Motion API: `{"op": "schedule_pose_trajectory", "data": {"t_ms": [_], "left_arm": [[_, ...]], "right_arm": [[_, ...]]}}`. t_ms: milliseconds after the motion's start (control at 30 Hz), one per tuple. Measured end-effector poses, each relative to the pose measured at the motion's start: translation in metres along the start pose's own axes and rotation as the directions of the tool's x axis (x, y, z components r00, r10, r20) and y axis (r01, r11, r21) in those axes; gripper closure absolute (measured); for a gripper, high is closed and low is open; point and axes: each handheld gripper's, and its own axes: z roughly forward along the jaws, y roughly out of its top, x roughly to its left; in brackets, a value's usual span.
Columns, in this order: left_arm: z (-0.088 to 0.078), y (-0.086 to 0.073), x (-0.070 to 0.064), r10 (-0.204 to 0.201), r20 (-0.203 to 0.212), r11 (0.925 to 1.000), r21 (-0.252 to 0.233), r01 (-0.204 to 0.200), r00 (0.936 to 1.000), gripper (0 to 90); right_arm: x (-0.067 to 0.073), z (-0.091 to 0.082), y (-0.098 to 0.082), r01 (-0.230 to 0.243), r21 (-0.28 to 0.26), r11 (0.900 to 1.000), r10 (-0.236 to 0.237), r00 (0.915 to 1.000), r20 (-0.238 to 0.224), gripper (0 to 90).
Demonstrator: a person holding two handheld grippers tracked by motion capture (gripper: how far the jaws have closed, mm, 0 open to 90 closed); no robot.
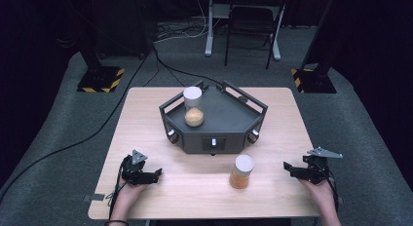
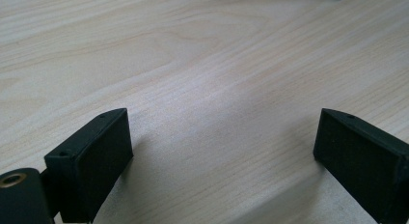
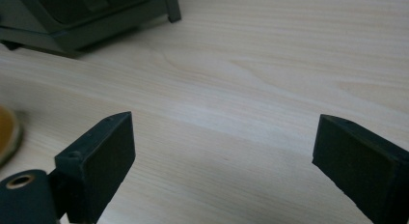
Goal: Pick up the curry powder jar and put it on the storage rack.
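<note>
We are holding our right gripper (image 1: 288, 168) just over the table (image 1: 195, 187), and its jaws are standing wide apart with nothing between them. The jar (image 1: 242, 171) of orange stuff with a white lid is standing upright on the table to this gripper's left, near but not touching. Our left gripper (image 1: 157, 174) is sitting open too, empty. Another jar (image 1: 193, 107) is standing on the dark tray (image 1: 229, 121), farther ahead.
</note>
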Motion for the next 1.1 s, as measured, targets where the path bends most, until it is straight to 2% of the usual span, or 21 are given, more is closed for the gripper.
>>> {"op": "schedule_pose_trajectory", "data": {"t_ms": [167, 400, 533, 700, 867, 900, 933, 1100], "left_arm": [[0.0, 0.0, 0.0, 0.001, 0.001, 1.0, 0.0, -0.001, 1.0, 5.8], [0.0, 0.0, 0.0, 0.001, 0.001, 1.0, 0.0, -0.001, 1.0, 5.8], [0.0, 0.0, 0.0, 0.001, 0.001, 1.0, 0.0, -0.001, 1.0, 5.8], [0.0, 0.0, 0.0, 0.001, 0.001, 1.0, 0.0, -0.001, 1.0, 5.8], [0.0, 0.0, 0.0, 0.001, 0.001, 1.0, 0.001, -0.001, 1.0, 5.7], [0.0, 0.0, 0.0, 0.001, 0.001, 1.0, 0.001, -0.001, 1.0, 5.7], [0.0, 0.0, 0.0, 0.001, 0.001, 1.0, 0.001, -0.001, 1.0, 5.7], [0.0, 0.0, 0.0, 0.001, 0.001, 1.0, 0.0, -0.001, 1.0, 5.7]], "right_arm": [[0.003, -0.014, 0.003, -0.012, -0.049, 0.999, 0.009, 0.9982, -0.059, 7.1], [0.023, -0.028, 0.01, 0.053, -0.1, 0.994, -0.063, 0.9929, -0.101, 7.1], [0.037, -0.033, 0.013, 0.093, -0.126, 0.988, -0.109, 0.9861, -0.126, 7.1], [0.056, -0.035, 0.018, 0.147, -0.14, 0.979, -0.17, 0.9705, -0.171, 7.1], [0.073, -0.033, 0.022, 0.197, -0.142, 0.97, -0.225, 0.9496, -0.218, 7.1], [0.073, -0.033, 0.022, 0.197, -0.142, 0.97, -0.225, 0.9496, -0.218, 7.1], [0.08, -0.031, 0.023, 0.216, -0.145, 0.966, -0.245, 0.9407, -0.234, 7.1], [0.092, -0.023, 0.024, 0.243, -0.145, 0.959, -0.275, 0.9234, -0.268, 7.3]]}}
